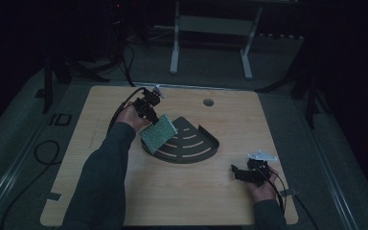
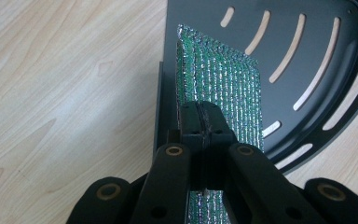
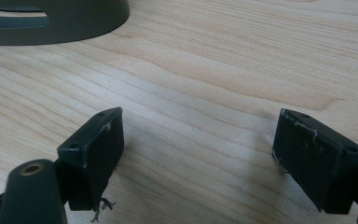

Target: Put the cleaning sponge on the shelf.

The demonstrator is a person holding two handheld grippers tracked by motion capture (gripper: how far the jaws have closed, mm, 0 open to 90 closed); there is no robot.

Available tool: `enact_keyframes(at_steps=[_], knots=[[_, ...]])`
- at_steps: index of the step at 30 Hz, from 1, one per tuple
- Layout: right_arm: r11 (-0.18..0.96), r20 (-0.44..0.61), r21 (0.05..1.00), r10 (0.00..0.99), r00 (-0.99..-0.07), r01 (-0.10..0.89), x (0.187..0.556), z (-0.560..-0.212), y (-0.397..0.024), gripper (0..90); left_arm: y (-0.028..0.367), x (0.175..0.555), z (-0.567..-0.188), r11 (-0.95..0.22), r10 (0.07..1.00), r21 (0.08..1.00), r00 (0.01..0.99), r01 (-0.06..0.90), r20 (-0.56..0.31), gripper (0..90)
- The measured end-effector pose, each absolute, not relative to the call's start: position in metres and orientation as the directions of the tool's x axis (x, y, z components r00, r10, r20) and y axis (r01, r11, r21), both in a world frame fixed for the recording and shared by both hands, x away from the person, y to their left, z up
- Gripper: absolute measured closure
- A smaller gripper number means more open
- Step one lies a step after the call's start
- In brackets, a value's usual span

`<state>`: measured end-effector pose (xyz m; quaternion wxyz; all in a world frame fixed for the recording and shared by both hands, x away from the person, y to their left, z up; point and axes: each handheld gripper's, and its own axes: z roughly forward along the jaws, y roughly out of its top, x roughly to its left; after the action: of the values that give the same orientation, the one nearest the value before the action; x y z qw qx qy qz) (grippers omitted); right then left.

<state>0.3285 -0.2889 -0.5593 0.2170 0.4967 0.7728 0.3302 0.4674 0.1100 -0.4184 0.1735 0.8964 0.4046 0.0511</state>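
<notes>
A green sparkly scouring pad [image 1: 158, 132] hangs tilted over the left edge of a dark fan-shaped slotted rack [image 1: 191, 143] on the wooden table. My left gripper [image 1: 151, 112] is shut on the pad's upper edge. In the left gripper view the jaws pinch the pad [image 2: 223, 84] edge-on above the rack [image 2: 307, 56]. My right gripper [image 1: 242, 173] rests open near the table's front right, held by a hand, well apart from the rack. The right gripper view has the gripper [image 3: 198, 149] over bare wood, with the rack's wall [image 3: 74, 21] at the top left.
The wooden table [image 1: 124, 201] has a round hole [image 1: 208, 102] near its far edge. Cables trail from both grippers. A white stand [image 1: 175, 48] and dark floor lie beyond the table.
</notes>
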Motion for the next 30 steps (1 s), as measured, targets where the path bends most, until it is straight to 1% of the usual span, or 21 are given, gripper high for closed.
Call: enact_keyframes(at_steps=[13, 21, 30], knots=[[0.288, -0.007, 0.726, 0.911, -0.412, 0.624, 0.329, -0.559, -0.289, 15.9, 0.105, 0.477, -0.423, -0.576, 0.772, 0.379, 0.635, 0.724, -0.04, 89.9], [0.288, -0.007, 0.726, 0.911, -0.412, 0.624, 0.329, -0.559, -0.289, 15.9, 0.1, 0.479, -0.429, -0.587, 0.77, 0.39, 0.638, 0.709, 0.0, 89.9], [0.289, -0.007, 0.726, 0.911, -0.412, 0.624, 0.329, -0.559, -0.289, 15.9, 0.095, 0.481, -0.44, -0.605, 0.768, 0.358, 0.64, 0.711, 0.025, 89.8]])
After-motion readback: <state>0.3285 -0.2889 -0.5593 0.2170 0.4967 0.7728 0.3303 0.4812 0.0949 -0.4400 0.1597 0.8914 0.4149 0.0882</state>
